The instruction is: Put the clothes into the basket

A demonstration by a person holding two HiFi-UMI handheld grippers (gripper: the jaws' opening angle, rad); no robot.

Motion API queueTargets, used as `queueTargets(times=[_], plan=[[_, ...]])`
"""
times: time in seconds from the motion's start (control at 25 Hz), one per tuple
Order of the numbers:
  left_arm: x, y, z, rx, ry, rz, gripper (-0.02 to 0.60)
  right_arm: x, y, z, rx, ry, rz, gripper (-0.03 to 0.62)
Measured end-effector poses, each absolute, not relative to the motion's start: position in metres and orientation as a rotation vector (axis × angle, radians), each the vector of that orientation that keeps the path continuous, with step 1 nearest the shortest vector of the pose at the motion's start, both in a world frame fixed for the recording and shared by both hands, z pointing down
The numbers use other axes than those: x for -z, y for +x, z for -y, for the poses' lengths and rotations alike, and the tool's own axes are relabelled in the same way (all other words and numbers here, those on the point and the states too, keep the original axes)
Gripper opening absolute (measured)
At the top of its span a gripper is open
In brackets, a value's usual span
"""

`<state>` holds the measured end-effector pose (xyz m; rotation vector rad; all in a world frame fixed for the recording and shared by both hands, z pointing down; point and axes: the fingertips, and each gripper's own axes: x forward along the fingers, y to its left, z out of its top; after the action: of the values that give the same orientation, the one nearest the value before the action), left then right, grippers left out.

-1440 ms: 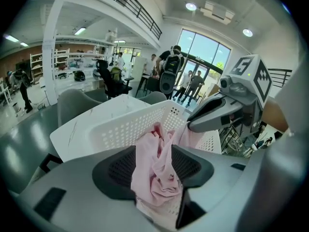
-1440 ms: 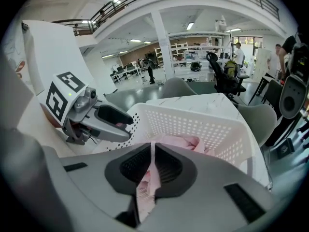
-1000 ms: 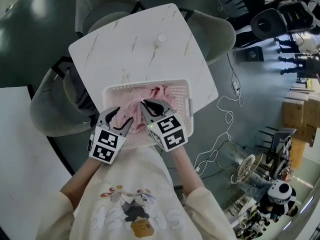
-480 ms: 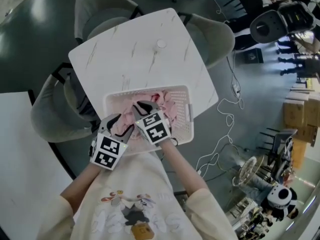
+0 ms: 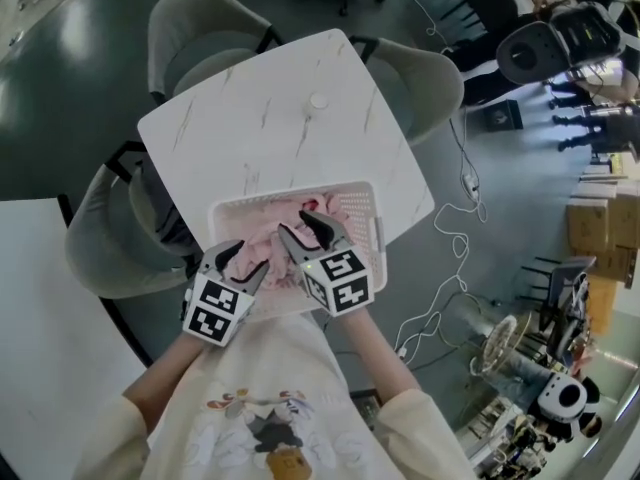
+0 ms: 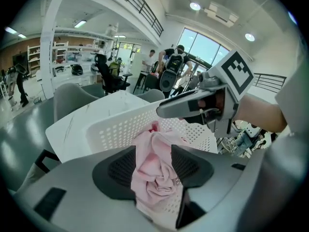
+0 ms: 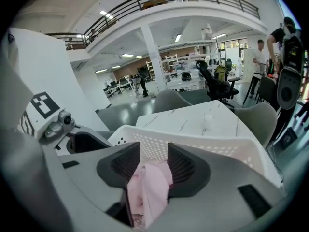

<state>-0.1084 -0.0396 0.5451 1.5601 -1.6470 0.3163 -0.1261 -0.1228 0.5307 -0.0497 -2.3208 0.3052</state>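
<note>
A white perforated basket (image 5: 375,230) stands on the near edge of the marble table (image 5: 270,118) with pink clothes (image 5: 275,240) heaped inside. My right gripper (image 5: 305,228) hangs over the basket's middle. Its jaws have just been opening, and a fold of pink cloth (image 7: 147,190) still lies loosely between them without being pressed. My left gripper (image 5: 245,258) is at the basket's near left corner with its jaws standing wide. Pink cloth (image 6: 154,173) shows in that gap (image 6: 153,149), over the basket wall (image 6: 116,127).
A small white round thing (image 5: 318,101) sits near the table's far side. Grey chairs (image 5: 205,33) (image 5: 425,68) (image 5: 105,238) ring the table. A white cable (image 5: 455,228) trails on the floor at the right. People and desks are far behind.
The right gripper dipped into the basket towards the left, then drew back a little, and its jaws went from shut to apart. The left gripper kept its place.
</note>
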Motion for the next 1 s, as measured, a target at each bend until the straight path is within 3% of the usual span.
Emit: queueTargets(times=[0.36,1.0], plan=[[-0.543,-0.106,0.042,-0.277,1.574,1.581,0.238,-0.485,-0.102,0.128,-0.478,0.007,2.581,0.172],[-0.525,-0.11,0.046,-0.245,1.604,1.582,0.238,-0.498,-0.051,0.118,-0.54,0.172,2.537,0.141]])
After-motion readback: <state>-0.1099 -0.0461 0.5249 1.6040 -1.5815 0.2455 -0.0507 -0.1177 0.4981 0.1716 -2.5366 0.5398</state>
